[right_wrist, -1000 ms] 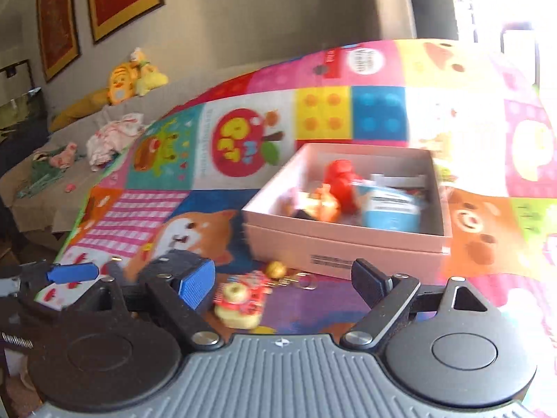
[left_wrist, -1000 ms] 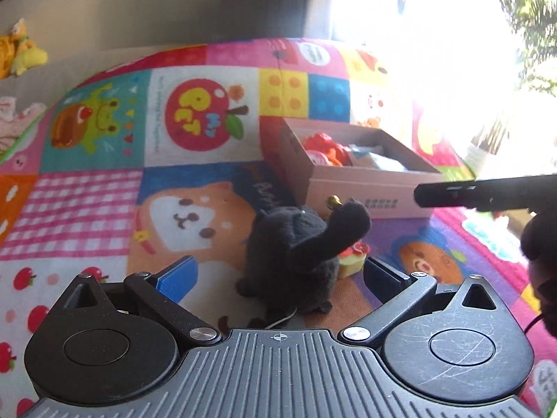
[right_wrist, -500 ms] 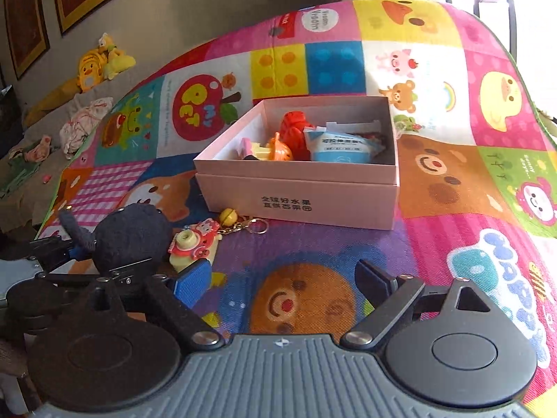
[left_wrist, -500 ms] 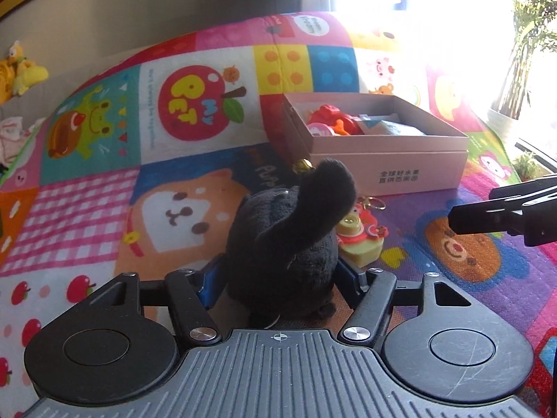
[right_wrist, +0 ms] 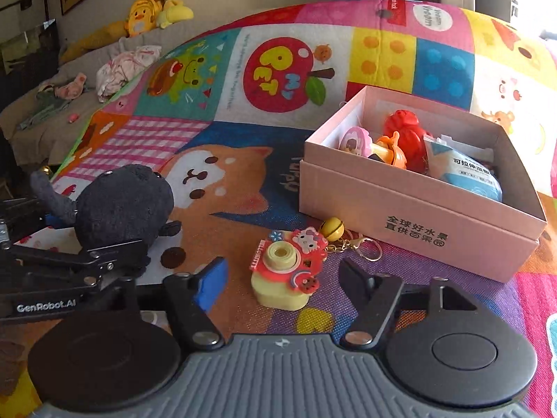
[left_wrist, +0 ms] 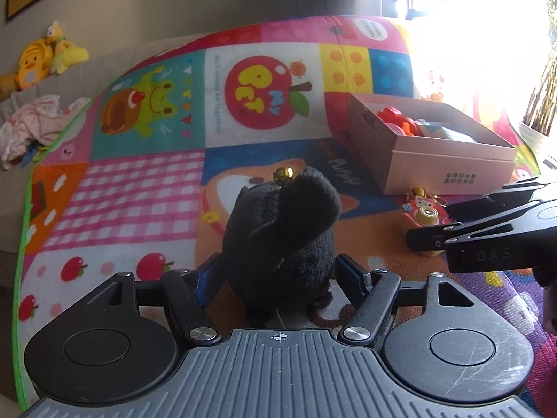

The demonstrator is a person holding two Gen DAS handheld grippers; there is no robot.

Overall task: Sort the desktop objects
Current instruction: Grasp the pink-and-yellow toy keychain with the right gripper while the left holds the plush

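Since a second ago, my left gripper [left_wrist: 278, 271] has moved in around the black plush toy [left_wrist: 282, 240], and my right gripper [right_wrist: 282, 278] has dropped toward the toy camera keychain [right_wrist: 287, 271].

From the left wrist view, the plush sits on the colourful play mat [left_wrist: 139, 191] between the left fingers, which press its sides while the jaws ease apart slightly. A gold bell [left_wrist: 282, 175] shows at its 12 o'clock.

From the right wrist view, the keychain lies on the mat between the right fingers, untouched (the jaws are closing, about half wide). The pink box [right_wrist: 417, 216] stands at its 2 o'clock, holding a red toy [right_wrist: 405, 136], an orange toy [right_wrist: 390, 149] and a blue-white packet [right_wrist: 466, 170]. The plush is at the keychain's 9 o'clock.
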